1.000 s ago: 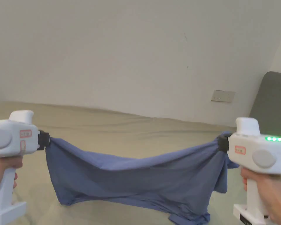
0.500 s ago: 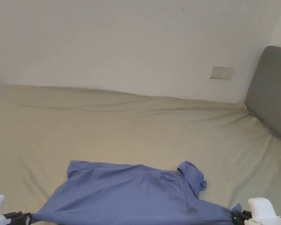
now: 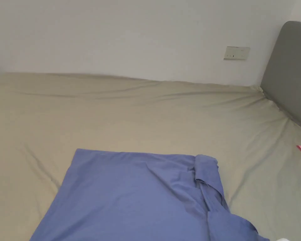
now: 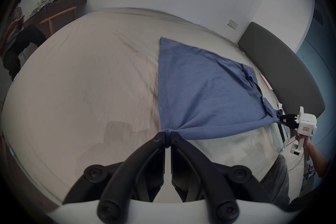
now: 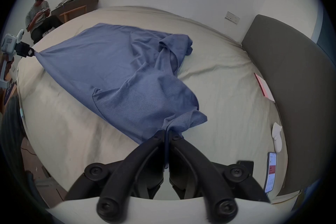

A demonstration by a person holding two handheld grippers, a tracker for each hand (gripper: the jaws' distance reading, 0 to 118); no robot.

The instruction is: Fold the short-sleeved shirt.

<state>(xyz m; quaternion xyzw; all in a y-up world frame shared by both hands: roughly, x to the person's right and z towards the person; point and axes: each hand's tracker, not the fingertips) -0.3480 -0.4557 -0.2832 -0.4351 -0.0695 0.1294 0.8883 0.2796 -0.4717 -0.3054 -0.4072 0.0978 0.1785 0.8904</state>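
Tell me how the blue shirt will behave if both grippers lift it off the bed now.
The blue shirt looks thin and floppy: it bunches to a knot where the left gripper pinches it, so it would probably sag between the holds. The crumpled sleeve near the right gripper will likely dangle loose. It seems light; the bed barely dents beneath it.
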